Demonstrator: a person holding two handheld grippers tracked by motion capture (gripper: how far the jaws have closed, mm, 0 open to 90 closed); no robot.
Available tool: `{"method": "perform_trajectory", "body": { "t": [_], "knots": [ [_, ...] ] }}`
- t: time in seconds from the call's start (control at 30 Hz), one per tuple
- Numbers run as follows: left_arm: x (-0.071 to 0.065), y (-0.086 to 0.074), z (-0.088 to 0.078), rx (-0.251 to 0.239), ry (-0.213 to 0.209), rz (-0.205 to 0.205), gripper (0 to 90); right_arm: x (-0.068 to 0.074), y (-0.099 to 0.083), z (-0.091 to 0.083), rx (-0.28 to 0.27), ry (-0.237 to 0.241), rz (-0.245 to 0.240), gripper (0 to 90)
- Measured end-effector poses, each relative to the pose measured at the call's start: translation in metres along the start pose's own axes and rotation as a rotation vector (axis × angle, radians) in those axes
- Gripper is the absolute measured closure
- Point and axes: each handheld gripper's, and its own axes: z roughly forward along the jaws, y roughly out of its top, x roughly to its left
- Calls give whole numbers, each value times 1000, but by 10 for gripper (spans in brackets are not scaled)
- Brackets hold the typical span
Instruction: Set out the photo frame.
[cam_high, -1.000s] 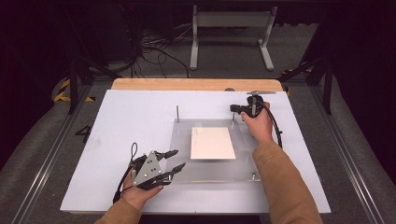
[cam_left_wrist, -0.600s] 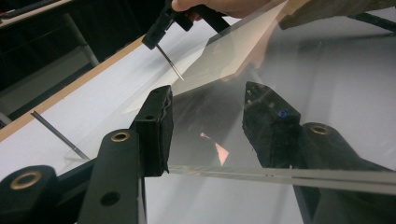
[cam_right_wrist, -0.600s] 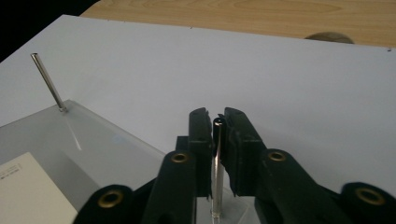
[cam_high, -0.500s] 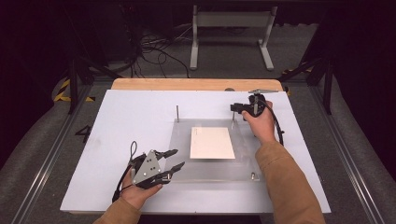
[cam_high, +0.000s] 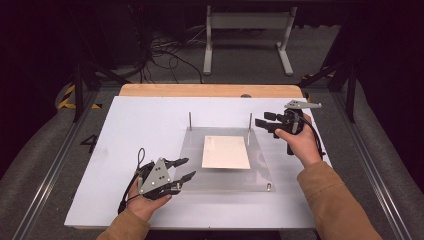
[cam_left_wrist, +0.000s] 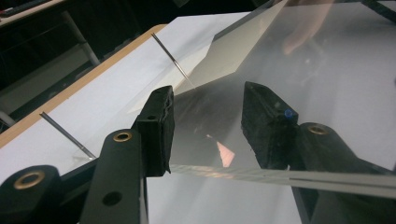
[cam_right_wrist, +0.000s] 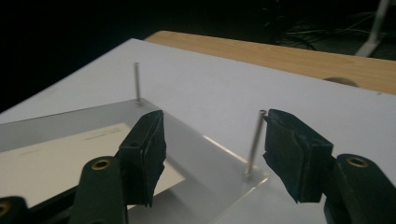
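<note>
The clear acrylic plate (cam_high: 227, 170) lies flat near the middle of the table, a little toward the right and near edges, on a white sheet (cam_high: 145, 125) that covers almost the whole tabletop. A cream card (cam_high: 226, 152) rests on the middle of the plate. Two thin metal pins stand upright at the plate's far corners, the far-left pin (cam_high: 190, 120) and the far-right pin (cam_high: 249, 121), and a short peg (cam_high: 269, 187) sits at its near-right corner.

The left gripper (cam_high: 181, 169) is at the plate's near-left corner, its jaws apart with the plate's edge between them; in the left gripper view (cam_left_wrist: 208, 133) the clear edge crosses the gap and neither pad presses on it. The right gripper (cam_high: 265, 121) hovers beside the far-right corner, its jaws having just opened; in the right gripper view (cam_right_wrist: 212, 151) the far-right pin (cam_right_wrist: 254, 142) stands in the gap, close to one pad, and nothing is gripped.

Beyond the sheet, a strip of bare wooden table edge (cam_high: 210, 90) shows along the far side. The room behind is dark, with loose black cables (cam_high: 165, 52) on a grey floor and a pale metal stand (cam_high: 247, 35). Metal rails (cam_high: 50, 170) run along both sides of the table.
</note>
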Motion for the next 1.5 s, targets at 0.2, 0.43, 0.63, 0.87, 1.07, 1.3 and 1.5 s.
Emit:
{"method": "perform_trajectory", "body": {
  "t": [0.2,0.43,0.63,0.87,1.07,1.3,1.5],
  "knots": [
    [1,0,-1,2,-1,2,536,23,-14,-32,-33,42,-67,342],
    [4,0,-3,6,3,1,536,44,-29,-63,-40,57,-140,297],
    [5,1,-4,5,4,0,536,54,-44,-79,15,80,-158,302],
    [6,2,-4,1,-2,-10,535,71,-55,-92,19,106,-315,278],
    [6,2,-4,-5,-7,-19,533,84,-69,-87,59,122,-414,229],
    [6,3,-4,-5,-10,-21,532,99,-67,-79,-3,150,-487,166],
    [6,3,-3,-10,-20,-28,527,115,-64,-66,-63,201,-530,150]
  ]
}}
